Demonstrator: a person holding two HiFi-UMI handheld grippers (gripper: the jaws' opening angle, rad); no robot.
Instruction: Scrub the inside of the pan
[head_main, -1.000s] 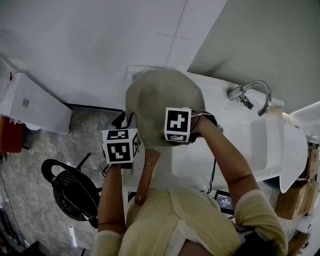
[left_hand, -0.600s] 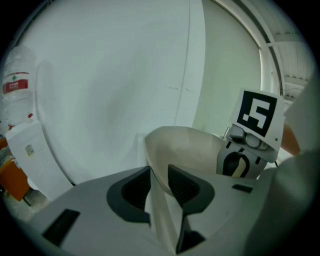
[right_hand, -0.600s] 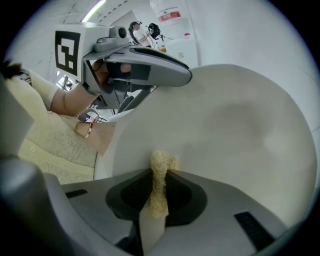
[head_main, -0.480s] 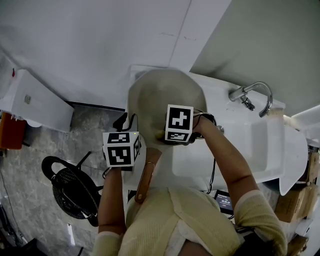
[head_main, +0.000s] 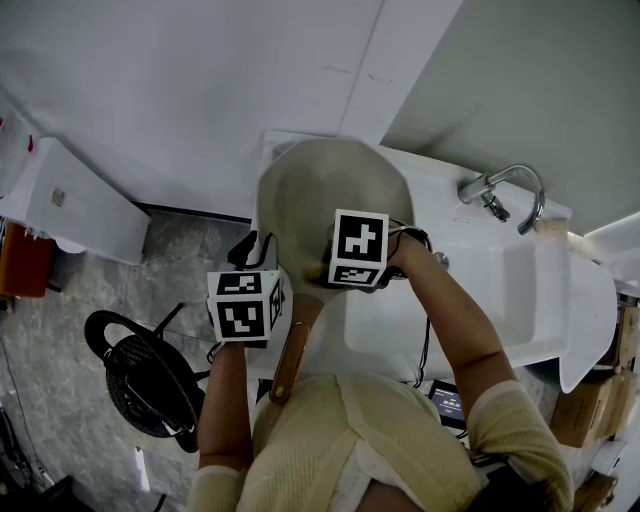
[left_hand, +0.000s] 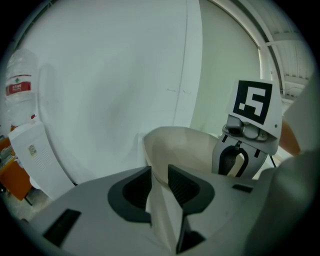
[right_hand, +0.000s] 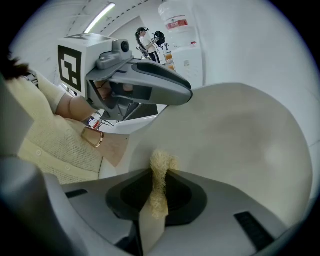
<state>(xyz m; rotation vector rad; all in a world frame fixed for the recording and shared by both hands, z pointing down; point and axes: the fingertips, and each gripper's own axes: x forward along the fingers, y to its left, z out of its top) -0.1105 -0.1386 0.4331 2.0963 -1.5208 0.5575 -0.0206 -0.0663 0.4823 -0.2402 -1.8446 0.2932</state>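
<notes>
Left claw (left_hand: 159, 176): closed hard on the flat pale handle (left_hand: 165, 215) of the cream round pan (left_hand: 185, 150). The bowl rises just beyond the claw's tips.
Why so held: the handle grip keeps the pan lifted and tilted, so its open side faces the other claw.
Right claw (right_hand: 159, 179): closed on a straw-yellow fibrous scrub pad (right_hand: 160, 167), with a tuft poking out past its tips.
Pan relative to right claw: the inner wall (right_hand: 240, 145) fills the space straight ahead and to the right. The tuft appears to meet it.
Why there: probably so that rubbing falls on the inside, next to the white sink (head_main: 520, 300).
Change: the left claw's marker cube (head_main: 247, 305) sits slightly lower than a second ago. The right claw's cube (head_main: 358, 248) and the pan have barely shifted.
</notes>
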